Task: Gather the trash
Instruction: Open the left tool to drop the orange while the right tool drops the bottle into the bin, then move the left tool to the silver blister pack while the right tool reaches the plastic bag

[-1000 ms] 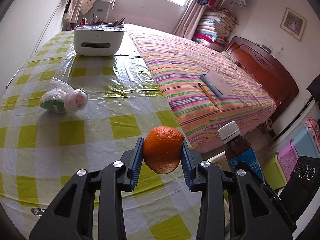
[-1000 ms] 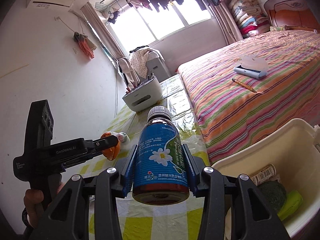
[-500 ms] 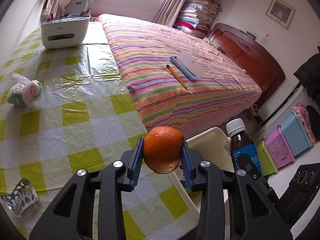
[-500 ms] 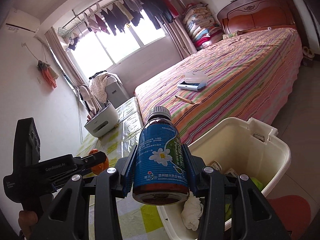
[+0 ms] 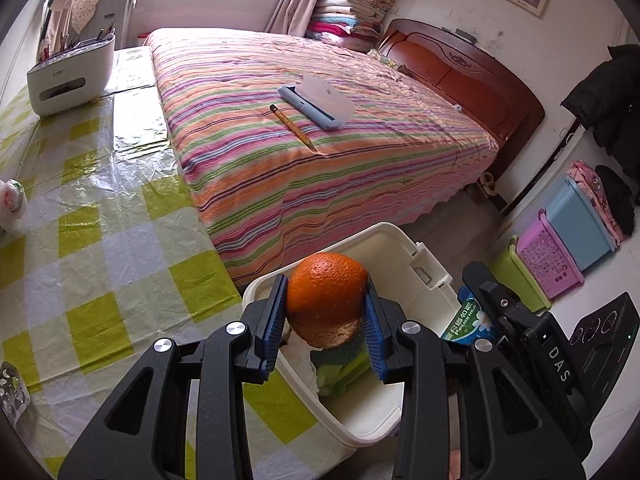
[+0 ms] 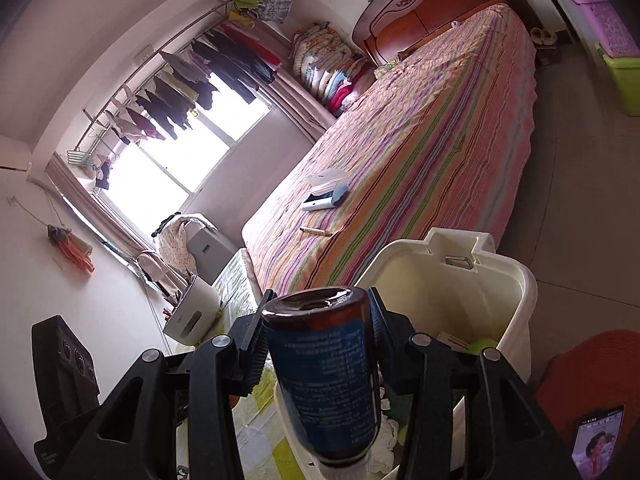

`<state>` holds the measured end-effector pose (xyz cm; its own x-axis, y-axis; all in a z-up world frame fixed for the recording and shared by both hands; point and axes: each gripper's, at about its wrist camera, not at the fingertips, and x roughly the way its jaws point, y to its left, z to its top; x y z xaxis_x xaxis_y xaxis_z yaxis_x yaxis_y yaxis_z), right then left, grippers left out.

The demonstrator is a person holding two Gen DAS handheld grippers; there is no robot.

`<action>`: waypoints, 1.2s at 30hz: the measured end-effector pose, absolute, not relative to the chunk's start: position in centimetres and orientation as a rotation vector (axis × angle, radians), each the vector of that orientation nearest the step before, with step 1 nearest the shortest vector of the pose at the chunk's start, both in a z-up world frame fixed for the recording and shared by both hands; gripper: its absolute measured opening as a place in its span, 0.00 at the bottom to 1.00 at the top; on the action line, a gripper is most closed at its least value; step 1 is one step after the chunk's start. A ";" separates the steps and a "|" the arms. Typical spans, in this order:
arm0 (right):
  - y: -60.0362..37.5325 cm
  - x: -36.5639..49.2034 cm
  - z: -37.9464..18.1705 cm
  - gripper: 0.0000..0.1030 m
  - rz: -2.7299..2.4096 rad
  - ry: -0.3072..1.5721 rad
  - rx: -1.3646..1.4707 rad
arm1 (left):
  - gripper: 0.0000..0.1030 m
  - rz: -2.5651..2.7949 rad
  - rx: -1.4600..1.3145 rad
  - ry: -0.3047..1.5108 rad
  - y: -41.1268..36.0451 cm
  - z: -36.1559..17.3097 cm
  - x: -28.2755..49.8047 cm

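Both loads hang over the cream bin (image 5: 404, 240), which stands on the floor between table (image 5: 100, 240) and striped bed (image 5: 320, 152); the left gripper (image 5: 325, 330) clamps the orange (image 5: 326, 292); in the right gripper (image 6: 318, 342), its jaws just widening, the bottle (image 6: 324, 376) points cap-down, seemingly slipping free.

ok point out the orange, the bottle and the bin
orange (image 5: 326, 286): left wrist view, middle of its peel
bottle (image 6: 326, 368): right wrist view, on its blue label
bin (image 6: 516, 276): right wrist view, on its rim
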<state>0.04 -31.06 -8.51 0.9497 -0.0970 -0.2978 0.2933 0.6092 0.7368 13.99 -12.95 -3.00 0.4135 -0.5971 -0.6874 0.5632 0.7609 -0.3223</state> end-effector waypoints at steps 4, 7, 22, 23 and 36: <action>-31.3 -1.2 -8.4 0.47 -0.233 0.180 0.892 | 0.35 -0.749 -0.031 0.895 -13.7 -3.4 13.9; -31.3 -0.3 -8.2 0.48 -0.213 0.188 0.888 | 0.35 -0.750 -0.017 0.897 -14.1 -3.8 13.8; -31.3 1.2 -8.3 0.48 -0.097 0.186 0.916 | 0.35 -0.763 0.014 0.951 -15.1 -5.6 13.8; -31.1 1.1 -8.1 0.48 -0.092 0.183 0.900 | 0.35 -0.765 0.022 0.956 -15.2 -5.8 13.8; -31.7 0.4 -8.6 0.49 -0.092 0.164 0.938 | 0.74 -0.727 0.045 0.899 -15.1 -5.5 13.0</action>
